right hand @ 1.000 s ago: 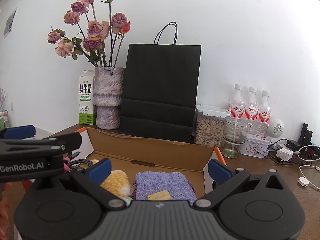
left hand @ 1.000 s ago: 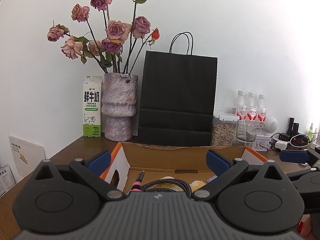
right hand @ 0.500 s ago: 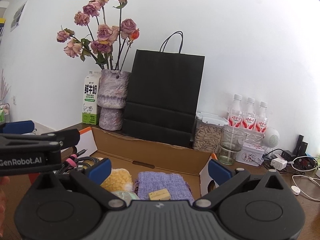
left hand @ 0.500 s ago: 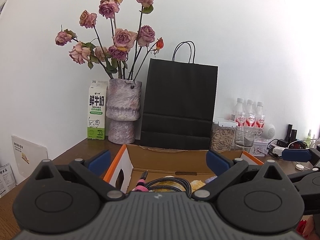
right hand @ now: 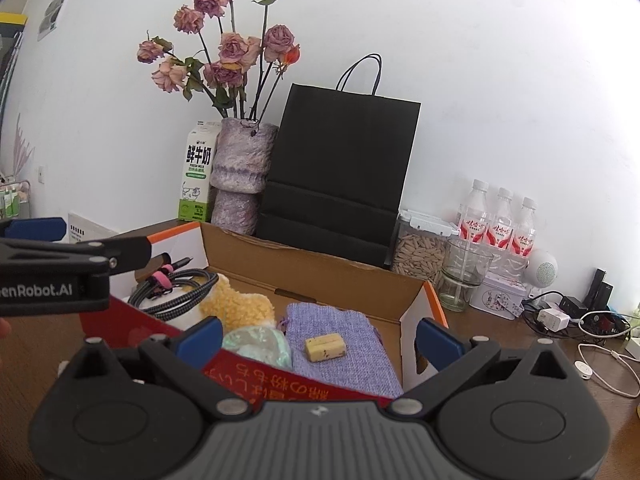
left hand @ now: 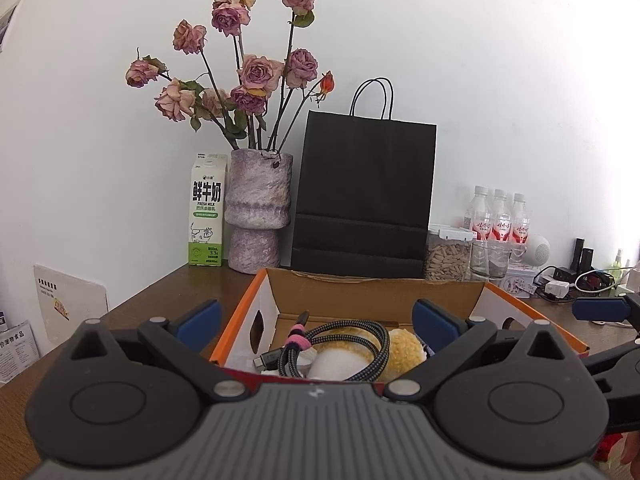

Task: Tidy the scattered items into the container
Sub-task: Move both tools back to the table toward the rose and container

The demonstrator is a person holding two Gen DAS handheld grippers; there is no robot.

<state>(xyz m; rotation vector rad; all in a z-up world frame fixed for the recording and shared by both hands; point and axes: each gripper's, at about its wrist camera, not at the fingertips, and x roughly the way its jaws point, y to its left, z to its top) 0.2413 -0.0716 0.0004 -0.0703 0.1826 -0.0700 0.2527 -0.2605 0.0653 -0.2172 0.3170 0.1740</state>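
- Inside the open brown cardboard box [right hand: 320, 276] lie a coiled braided cable [left hand: 340, 344], a yellow fluffy toy [right hand: 240, 306] and a purple woven pouch [right hand: 340, 344].
- Both the left gripper [left hand: 316, 320] and the right gripper [right hand: 318, 338] are spread apart, empty.
- These items look light and soft; the cable is probably best taken at its pink strap [left hand: 298, 338].

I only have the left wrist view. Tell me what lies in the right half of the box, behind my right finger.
Observer: A purple woven pouch lies flat on the floor of the box, at its right end.
Operator: Report anything on top of it.
Observer: A small yellow block rests on the pouch.
Operator: Now check left of the pouch.
Observer: A pale green crinkly item sits between the yellow plush and the pouch.
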